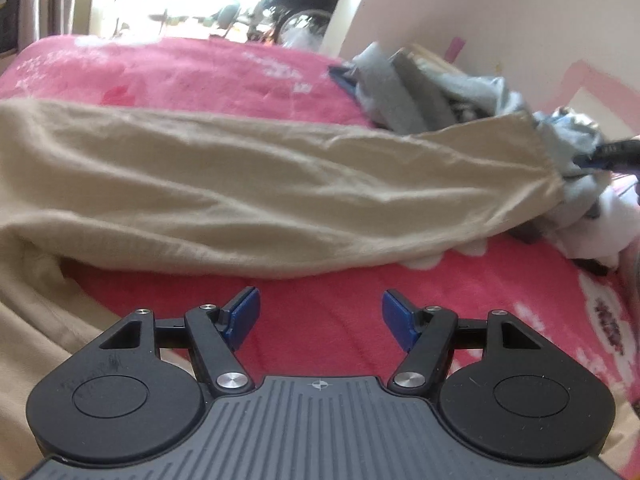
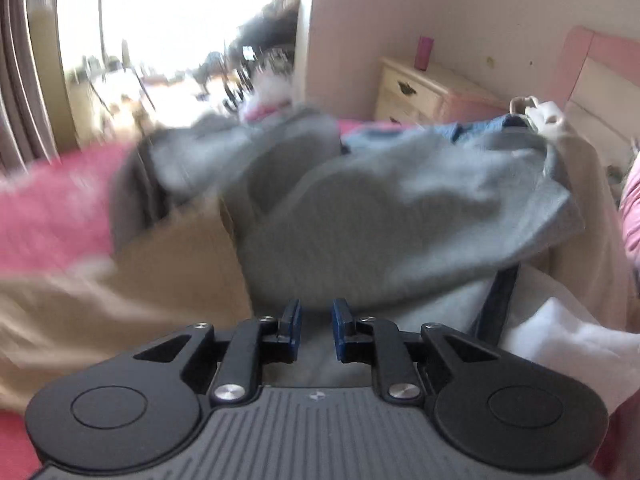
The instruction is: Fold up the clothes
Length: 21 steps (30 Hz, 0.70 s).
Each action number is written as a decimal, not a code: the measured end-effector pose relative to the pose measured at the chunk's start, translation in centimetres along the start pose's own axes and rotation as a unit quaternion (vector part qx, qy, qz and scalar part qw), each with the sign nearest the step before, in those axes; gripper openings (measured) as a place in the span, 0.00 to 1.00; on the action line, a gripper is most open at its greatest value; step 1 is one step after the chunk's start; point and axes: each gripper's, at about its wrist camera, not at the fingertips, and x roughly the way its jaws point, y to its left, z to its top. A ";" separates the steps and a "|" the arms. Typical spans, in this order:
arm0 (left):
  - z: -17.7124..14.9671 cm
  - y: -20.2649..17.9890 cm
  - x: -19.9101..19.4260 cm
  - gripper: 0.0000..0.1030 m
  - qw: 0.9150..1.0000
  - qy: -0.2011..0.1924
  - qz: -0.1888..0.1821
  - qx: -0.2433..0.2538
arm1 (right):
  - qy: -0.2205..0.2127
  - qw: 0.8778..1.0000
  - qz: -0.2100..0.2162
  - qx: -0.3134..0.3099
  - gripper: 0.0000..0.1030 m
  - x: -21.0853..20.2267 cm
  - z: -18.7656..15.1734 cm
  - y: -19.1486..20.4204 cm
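A beige garment (image 1: 240, 184) is lying stretched across the pink bed (image 1: 200, 68), soft and limp, best taken at a hem corner. The left tool (image 1: 320, 312) is hovering wide, empty. The right tool (image 2: 316, 320) is sitting narrow, a gap showing; blurred, seemingly gripping nothing, over grey clothes (image 2: 400, 216).

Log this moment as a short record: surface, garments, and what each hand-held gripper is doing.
surface: pink blanket on a bed
main garment: beige garment, spread across the blanket, wrinkled
other clothes: pile of grey clothes, unfolded, beside the beige piece
left hand-held gripper: open, above bare blanket, holding nothing
right hand-held gripper: narrow gap between fingers, at the grey pile, nothing visibly gripped
image quality: right wrist view blurred
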 end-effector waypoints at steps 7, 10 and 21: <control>1.3 1.0 2.2 0.66 0.999 -0.011 0.042 -0.016 | -0.018 0.994 0.101 -0.036 0.27 -0.1 4.8 3.7; 1.1 1.8 3.4 0.66 0.997 -0.001 0.065 -0.033 | -0.010 0.991 0.080 -0.109 0.27 3.0 6.0 6.8; 0.4 1.8 3.9 0.66 0.996 0.014 0.085 -0.006 | 0.090 0.899 0.110 -0.414 0.33 11.4 6.8 17.2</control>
